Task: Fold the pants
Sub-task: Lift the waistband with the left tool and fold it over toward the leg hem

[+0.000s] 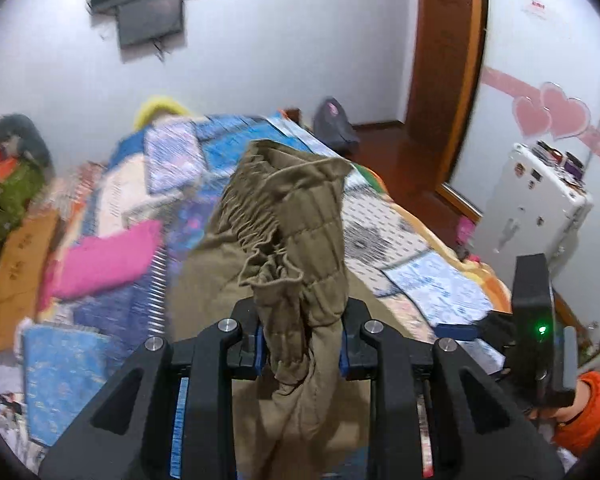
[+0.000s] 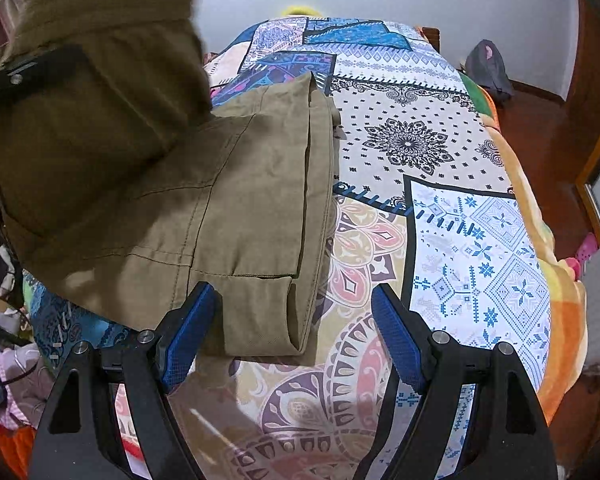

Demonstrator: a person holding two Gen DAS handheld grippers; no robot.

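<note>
The left gripper [image 1: 302,344] is clamped on the olive pants [image 1: 296,216], its blue pads pressed against a bunched handful of fabric. The gathered elastic waistband stands up above the fingers, lifted off the bed, and more of the cloth hangs down between the gripper's black arms. In the right wrist view the same lifted part of the pants [image 2: 204,208] fills the upper left, with the left gripper [image 2: 20,76] partly showing against it, and the fabric there is blurred.

The rest of the pants lies flat on the bed [image 2: 452,184], toward its left side, on a patchwork cover of blue, white and pink patterns. A folded end with a stitched hem reaches the near part of the bed, just ahead of the right gripper [image 2: 292,328].

The right gripper has its jaws spread wide and holds nothing; the left blue pad [image 2: 188,336] sits at the near edge of the folded cloth, and I cannot tell whether it touches.

On the far left of the bed lies a pink cushion [image 1: 112,256]. A dark backpack [image 2: 490,68] leans by the wall past the bed's far right corner, on the wooden floor. A white cabinet [image 1: 536,200] stands at the bed's right side.
</note>
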